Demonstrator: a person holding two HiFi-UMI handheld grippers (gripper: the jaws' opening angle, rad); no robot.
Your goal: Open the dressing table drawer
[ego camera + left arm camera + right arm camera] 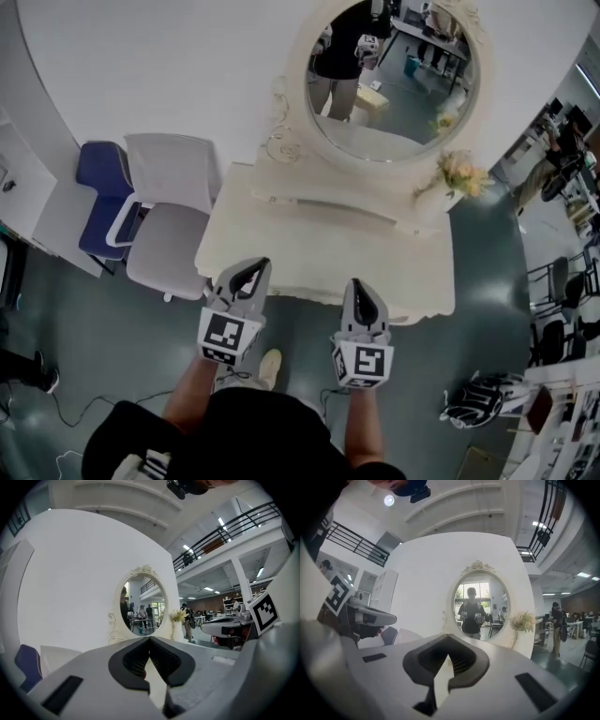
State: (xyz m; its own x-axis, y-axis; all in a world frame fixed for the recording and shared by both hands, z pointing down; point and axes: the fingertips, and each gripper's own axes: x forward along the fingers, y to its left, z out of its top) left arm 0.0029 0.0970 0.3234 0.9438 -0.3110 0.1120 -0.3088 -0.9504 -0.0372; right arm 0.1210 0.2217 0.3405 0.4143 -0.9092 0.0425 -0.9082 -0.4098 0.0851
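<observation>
Dressing table drawer: I can't pick out its front in any view. It belongs to the cream-white, scroll-trimmed dressing table (281, 246), which stands against the white wall at 12 o'clock from both my grippers.
Left gripper (251, 272): grey body, black ribbed pads, clenched tip to tip with nothing between them. It points at the table's near edge, at 11 o'clock from me.
Right gripper (362, 287): same build, jaws clenched and empty. It points at the near edge at 1 o'clock, side by side with the left one but apart from it.
Contact: neither gripper touches the table. Both gripper views show it standing clear ahead.
Oval mirror in its ornate cream frame (394, 80): upright at the back of the tabletop, at 12 o'clock. In the right gripper view it reflects a person in black holding both grippers.
Pale yellow flowers in a white vase (457, 176): on the tabletop at the mirror's 4 o'clock.
White-and-grey office chair (169, 225): just beside the table at its 9 o'clock.
Blue chair (98, 178): behind that one, further toward 9 o'clock.
</observation>
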